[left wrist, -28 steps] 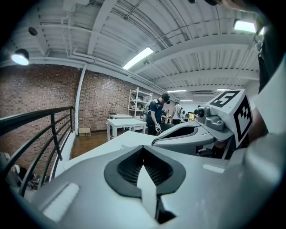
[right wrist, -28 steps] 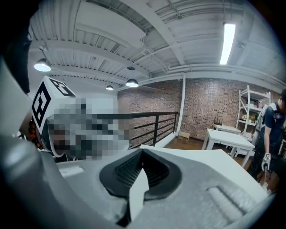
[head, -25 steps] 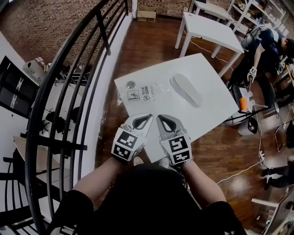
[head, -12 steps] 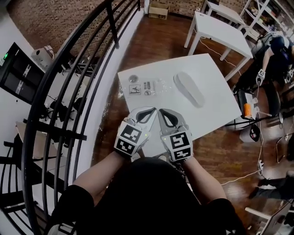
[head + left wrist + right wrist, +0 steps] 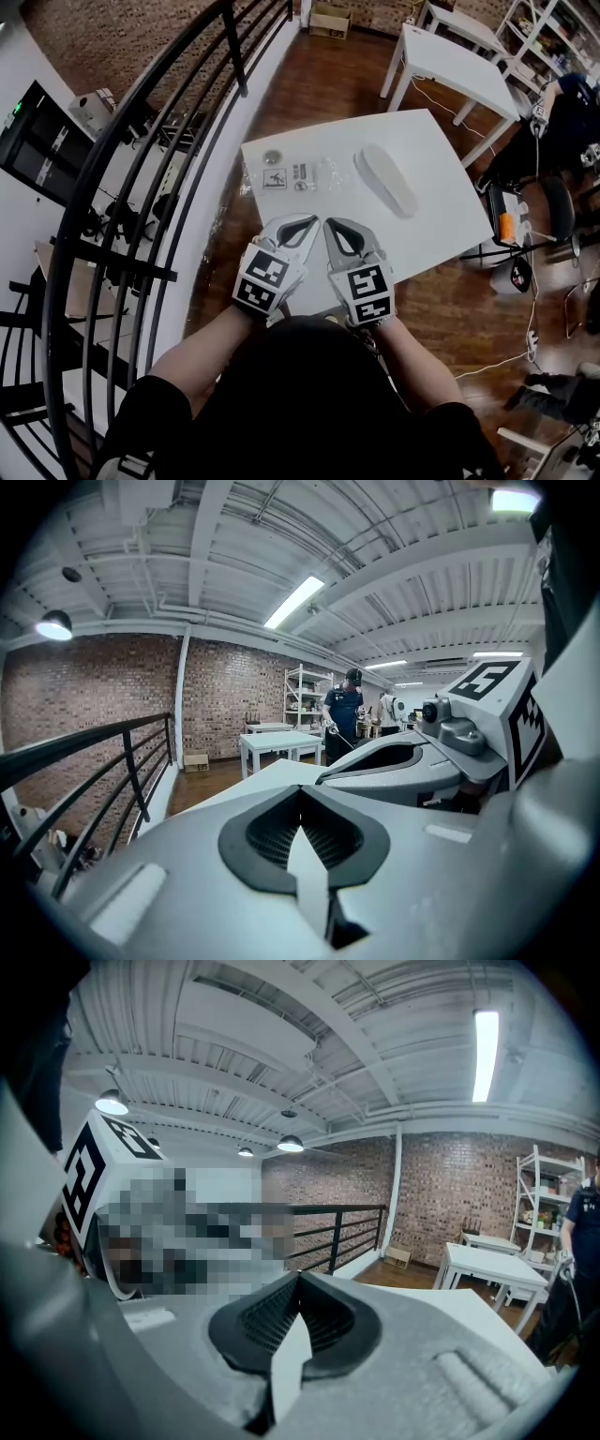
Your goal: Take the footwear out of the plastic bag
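Footwear, a flat white slipper (image 5: 384, 180), lay bare on the white table (image 5: 441, 211), just right of the clear printed plastic bag (image 5: 298, 176). We judged the take-out step done (for this one at least; bag contents unclear). We held the left gripper (image 5: 302, 230) & right gripper (image 5: 336, 232) over the near edge, both w/ jaws shut on nothing. Next move, if any: open up and approach the bag.

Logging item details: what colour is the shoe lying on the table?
White: the flat oblong slipper nearly matches the white table; head view shows it best.
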A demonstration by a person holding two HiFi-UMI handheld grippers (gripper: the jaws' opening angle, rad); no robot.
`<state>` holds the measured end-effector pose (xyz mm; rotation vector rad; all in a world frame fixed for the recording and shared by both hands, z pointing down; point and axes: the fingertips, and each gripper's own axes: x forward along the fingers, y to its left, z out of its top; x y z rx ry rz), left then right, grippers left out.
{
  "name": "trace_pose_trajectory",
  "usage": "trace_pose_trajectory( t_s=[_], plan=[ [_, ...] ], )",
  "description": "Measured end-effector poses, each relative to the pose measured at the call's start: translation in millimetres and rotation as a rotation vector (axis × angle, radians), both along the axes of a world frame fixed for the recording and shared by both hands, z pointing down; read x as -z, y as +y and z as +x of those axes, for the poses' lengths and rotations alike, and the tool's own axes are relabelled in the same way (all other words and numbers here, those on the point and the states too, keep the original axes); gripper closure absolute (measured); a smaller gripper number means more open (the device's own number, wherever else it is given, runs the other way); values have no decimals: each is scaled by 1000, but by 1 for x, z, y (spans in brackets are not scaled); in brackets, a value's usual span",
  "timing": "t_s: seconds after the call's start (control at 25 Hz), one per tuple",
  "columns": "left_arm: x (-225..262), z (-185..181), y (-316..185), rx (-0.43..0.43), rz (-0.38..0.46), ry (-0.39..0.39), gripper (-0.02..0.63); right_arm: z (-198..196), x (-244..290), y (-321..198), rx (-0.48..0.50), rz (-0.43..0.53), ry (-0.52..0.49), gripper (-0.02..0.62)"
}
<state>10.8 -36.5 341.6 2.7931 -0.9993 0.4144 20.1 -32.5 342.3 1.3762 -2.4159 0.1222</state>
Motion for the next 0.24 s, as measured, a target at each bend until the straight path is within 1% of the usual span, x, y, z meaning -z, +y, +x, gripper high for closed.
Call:
trace_pose_trajectory(
  t_s=[0.24],
  plan=[
    [0,0,0,3,0,0,589,2,0,-1,-3,0,1,603]
  ],
)
